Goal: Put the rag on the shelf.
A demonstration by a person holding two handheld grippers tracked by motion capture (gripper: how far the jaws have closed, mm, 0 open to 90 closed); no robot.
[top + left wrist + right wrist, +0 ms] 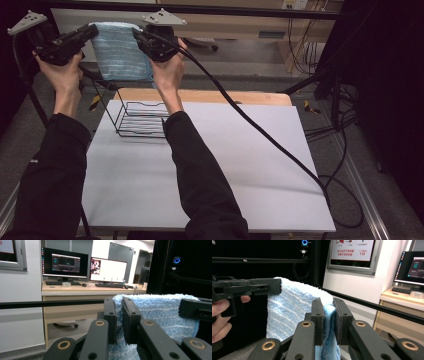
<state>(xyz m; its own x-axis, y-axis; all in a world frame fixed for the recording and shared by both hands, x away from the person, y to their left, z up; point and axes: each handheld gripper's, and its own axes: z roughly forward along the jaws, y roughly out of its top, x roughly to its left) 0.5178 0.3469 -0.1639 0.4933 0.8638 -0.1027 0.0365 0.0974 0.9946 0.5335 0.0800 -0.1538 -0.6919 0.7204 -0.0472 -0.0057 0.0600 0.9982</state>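
A light blue towel (120,50) is held spread in the air beyond the far edge of the table (210,165), toward 11 o'clock in the high view, above and behind the black wire rack (142,120). Its upper left corner is pinched between the closed jaws of the left gripper (119,315), and its upper right corner is clamped likewise by the right gripper (327,317). The step in hand is judged to be carrying the stretched towel toward the rack for draping. For this to be done well, both grips should be kept firm, the top edge held level and taut, and the hanging cloth lowered evenly so that the rack's wires are cleared rather than snagged.
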